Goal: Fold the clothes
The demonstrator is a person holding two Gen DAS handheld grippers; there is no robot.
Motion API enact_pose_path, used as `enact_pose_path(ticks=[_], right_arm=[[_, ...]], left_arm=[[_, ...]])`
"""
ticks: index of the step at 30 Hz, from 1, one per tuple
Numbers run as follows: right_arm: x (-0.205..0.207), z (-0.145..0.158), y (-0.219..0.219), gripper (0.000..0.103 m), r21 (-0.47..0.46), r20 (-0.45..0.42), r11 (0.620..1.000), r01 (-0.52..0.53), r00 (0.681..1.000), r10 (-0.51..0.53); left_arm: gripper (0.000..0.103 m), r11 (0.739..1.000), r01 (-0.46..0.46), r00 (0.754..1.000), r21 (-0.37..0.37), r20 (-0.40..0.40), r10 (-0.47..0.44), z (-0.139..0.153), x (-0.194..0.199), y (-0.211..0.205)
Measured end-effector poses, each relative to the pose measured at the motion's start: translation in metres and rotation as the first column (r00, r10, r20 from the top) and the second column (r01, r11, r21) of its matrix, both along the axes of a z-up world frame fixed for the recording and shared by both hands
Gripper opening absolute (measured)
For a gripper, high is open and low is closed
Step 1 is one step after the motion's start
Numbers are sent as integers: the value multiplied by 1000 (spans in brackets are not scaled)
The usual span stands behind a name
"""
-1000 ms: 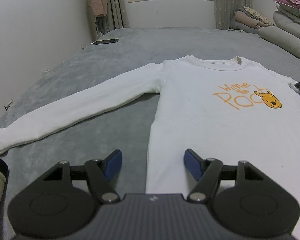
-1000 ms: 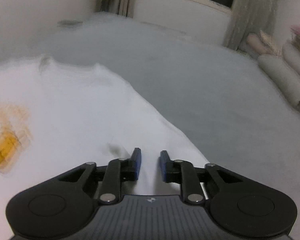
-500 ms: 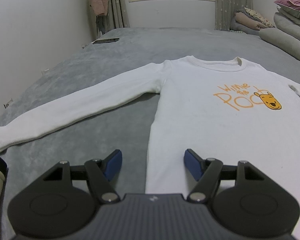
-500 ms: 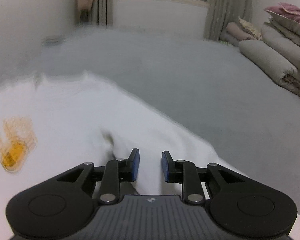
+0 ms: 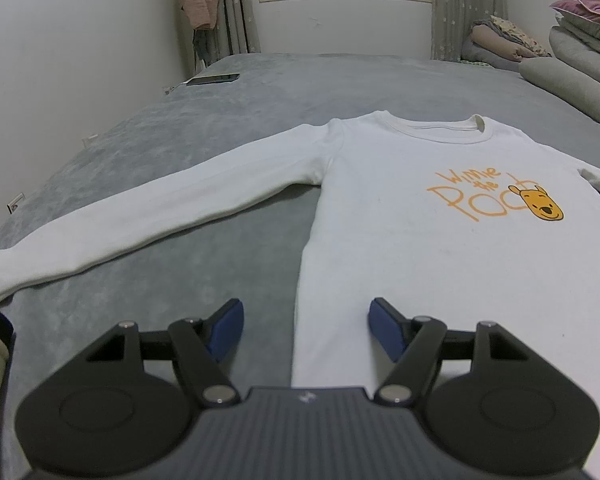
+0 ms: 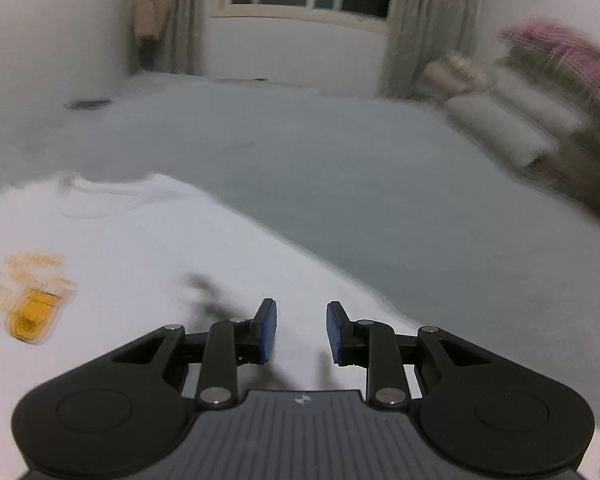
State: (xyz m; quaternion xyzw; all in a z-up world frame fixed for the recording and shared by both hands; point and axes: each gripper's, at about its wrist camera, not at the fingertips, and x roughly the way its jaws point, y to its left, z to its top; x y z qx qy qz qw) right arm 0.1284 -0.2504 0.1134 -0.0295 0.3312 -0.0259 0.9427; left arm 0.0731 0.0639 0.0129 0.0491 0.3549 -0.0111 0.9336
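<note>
Since the frame half a second back, the right gripper (image 6: 301,332) has spread its blue-padded fingers (image 6: 266,330) wider apart; the left gripper (image 5: 303,330) is keeping the same wide spread and the same spot. The right wrist view is smeared with motion blur, so fine detail there is not readable.

The white long-sleeved sweatshirt with an orange bear print (image 5: 420,220) is lying face up and flat on the grey plush bed cover (image 5: 300,92), neckline pointing toward the window. Its one sleeve (image 5: 140,220) is stretching out straight across the cover to the left edge of the left wrist view.

The left gripper is hovering released and gripping nothing, its fingers straddling the side edge of the sweatshirt body near the hem: one pad over grey cover, the other over white cloth. The right gripper is also hanging unclenched, holding nothing, over the white cloth (image 6: 140,280) near its opposite edge, with the blurred orange print (image 6: 32,312) off to its left.

A dark phone (image 5: 214,79) is lying on the far corner of the cover. Folded quilts (image 5: 572,68) are sitting stacked against the far right.
</note>
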Motion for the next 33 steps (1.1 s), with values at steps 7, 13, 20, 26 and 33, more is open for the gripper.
enact_pose_path(ticks=[7,13,20,26,33], right_arm=[[-19,-19,-12,24,-45,-146,996,74,986,-80],[-45,-13,-44,25,-95,-234,989,116,963,-135],[-69,-7,-45,38,-237,-180,939,247,939,-293],[-66,-22,-21,5,-408,-166,907,108,968,-190],[-57,-41,-14,39,-649,-168,751,121,940,-296]], left_arm=[[68,1000,-1,1000,2,-2,1,1,-1,0],[69,1000,-1,1000,-13,-13,1,3,-2,1],[69,999,-1,1000,-40,-24,0,6,-2,5],[69,997,-15,999,-72,-29,13,10,-4,12],[69,984,-86,996,-159,-31,82,24,1,43]])
